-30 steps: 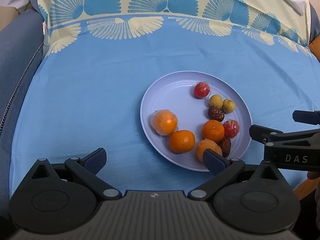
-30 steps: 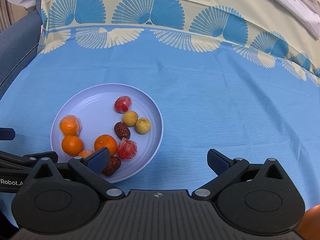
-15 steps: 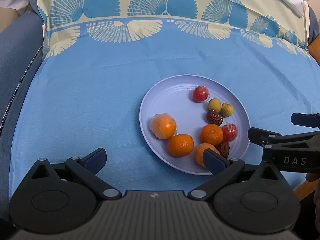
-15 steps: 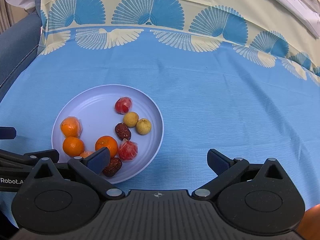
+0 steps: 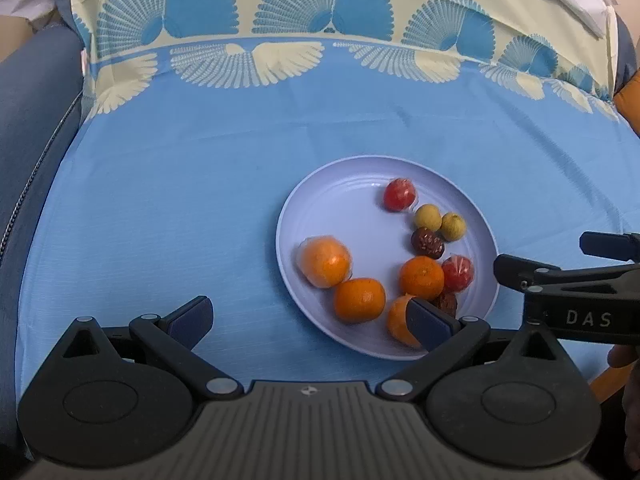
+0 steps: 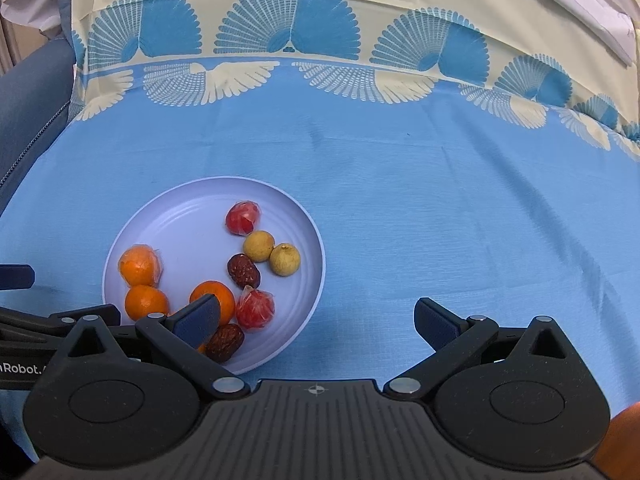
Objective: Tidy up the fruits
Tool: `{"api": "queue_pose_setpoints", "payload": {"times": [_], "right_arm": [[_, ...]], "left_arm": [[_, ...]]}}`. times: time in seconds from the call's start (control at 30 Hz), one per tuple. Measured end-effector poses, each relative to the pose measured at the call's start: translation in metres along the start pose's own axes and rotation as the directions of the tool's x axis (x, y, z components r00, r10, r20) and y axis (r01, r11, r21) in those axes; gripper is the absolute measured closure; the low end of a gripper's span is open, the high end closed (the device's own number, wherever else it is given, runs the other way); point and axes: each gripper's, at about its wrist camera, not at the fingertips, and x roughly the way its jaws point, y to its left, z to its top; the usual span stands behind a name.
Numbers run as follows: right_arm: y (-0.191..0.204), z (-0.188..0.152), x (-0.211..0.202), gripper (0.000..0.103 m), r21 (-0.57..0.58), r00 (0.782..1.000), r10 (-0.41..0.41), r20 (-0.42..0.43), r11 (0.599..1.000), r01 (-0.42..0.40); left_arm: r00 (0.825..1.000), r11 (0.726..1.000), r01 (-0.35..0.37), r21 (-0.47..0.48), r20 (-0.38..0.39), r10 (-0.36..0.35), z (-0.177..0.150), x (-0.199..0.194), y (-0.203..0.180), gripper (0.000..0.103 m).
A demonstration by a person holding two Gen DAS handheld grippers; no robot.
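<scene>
Blue patterned cloth [image 6: 400, 208] covers the bench. Left claw [image 5: 308, 316] and right claw [image 6: 316, 320] both hang released and empty at the near bench edge. Plate [image 5: 340, 200] of fruits sits between them: right of the left claw, left of the right claw, nearest orange [image 5: 359, 300] closer to the left claw.

The tablecloth [image 6: 400, 208] was sky blue, with a cream border [image 6: 320, 4] at twelve o'clock printed with blue fans and cream feathery wings. The plate [image 6: 180, 220] was pale lavender. On it lay orange mandarins [image 5: 359, 300], red fruits [image 6: 242, 218], yellowish longans [image 6: 285, 259] and dark brown dates [image 6: 243, 270], possibly wrinkled. Both grippers were black with navy pads [image 6: 198, 320].
</scene>
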Motion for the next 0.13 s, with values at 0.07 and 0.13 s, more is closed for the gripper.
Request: {"api": "queue_pose_setpoints", "payload": {"times": [0.07, 0.13], "right_arm": [[-0.0003, 0.0006, 0.0009, 0.001, 0.007, 1.0, 0.0, 0.002, 1.0, 0.0], [-0.0022, 0.0024, 0.0008, 0.001, 0.021, 1.0, 0.001, 0.007, 1.0, -0.001]], "left_arm": [[1.0, 1.0, 0.012, 0.008, 0.018, -0.012, 0.0016, -0.0009, -0.001, 0.0], [0.999, 1.0, 0.022, 0.01, 0.028, -0.022, 0.0032, -0.0015, -0.0018, 0.0]]}}
